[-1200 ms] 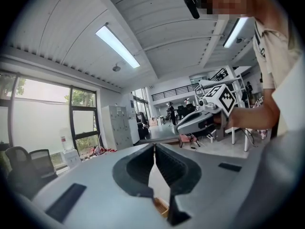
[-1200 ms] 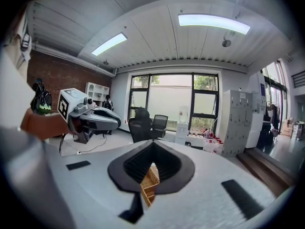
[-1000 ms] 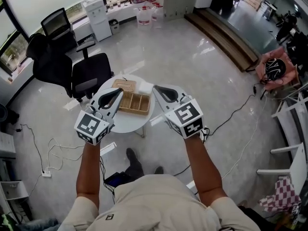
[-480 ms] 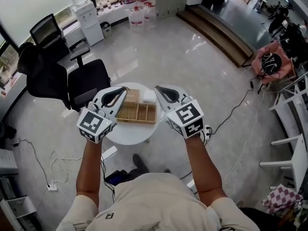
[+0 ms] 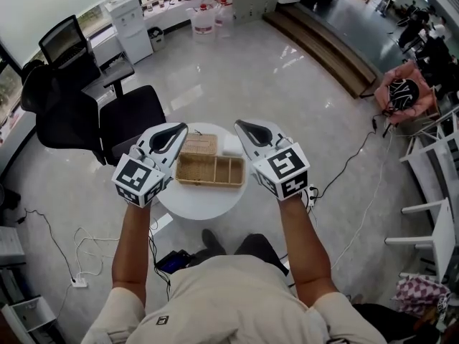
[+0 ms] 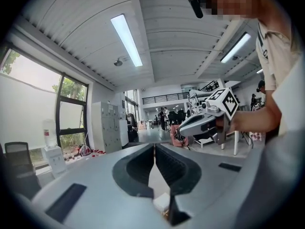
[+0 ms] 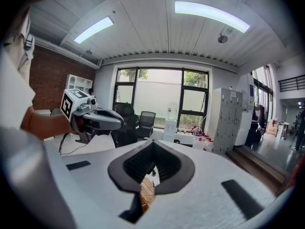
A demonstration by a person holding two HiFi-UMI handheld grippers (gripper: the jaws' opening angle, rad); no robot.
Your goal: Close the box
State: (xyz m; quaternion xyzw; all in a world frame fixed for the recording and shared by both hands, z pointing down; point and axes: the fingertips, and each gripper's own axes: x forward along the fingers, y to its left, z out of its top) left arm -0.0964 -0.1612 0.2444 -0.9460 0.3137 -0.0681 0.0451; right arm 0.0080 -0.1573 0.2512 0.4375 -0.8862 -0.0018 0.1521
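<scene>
A wicker box (image 5: 212, 170) with several compartments lies open on a small round white table (image 5: 203, 202). Its woven lid (image 5: 200, 144) lies flat just behind it, beside a small white object (image 5: 232, 145). I hold both grippers in the air above the table, one on each side of the box, touching nothing. My left gripper (image 5: 180, 127) (image 6: 154, 147) is shut and empty. My right gripper (image 5: 241, 125) (image 7: 153, 143) looks shut too, also empty. Below its jaws a strip of the wicker box (image 7: 147, 194) shows.
Two black office chairs (image 5: 107, 117) stand left of the table. White cables (image 5: 86, 246) trail over the floor at the lower left. Water jugs (image 5: 204, 16) stand by the far wall, steps (image 5: 323, 45) run at the back right, and a pink seat (image 5: 405, 95) is at the far right.
The person has stepped up to the table, so the box has come nearer and now lies between the two grippers. Both grippers moved forward together, jaws unchanged.
</scene>
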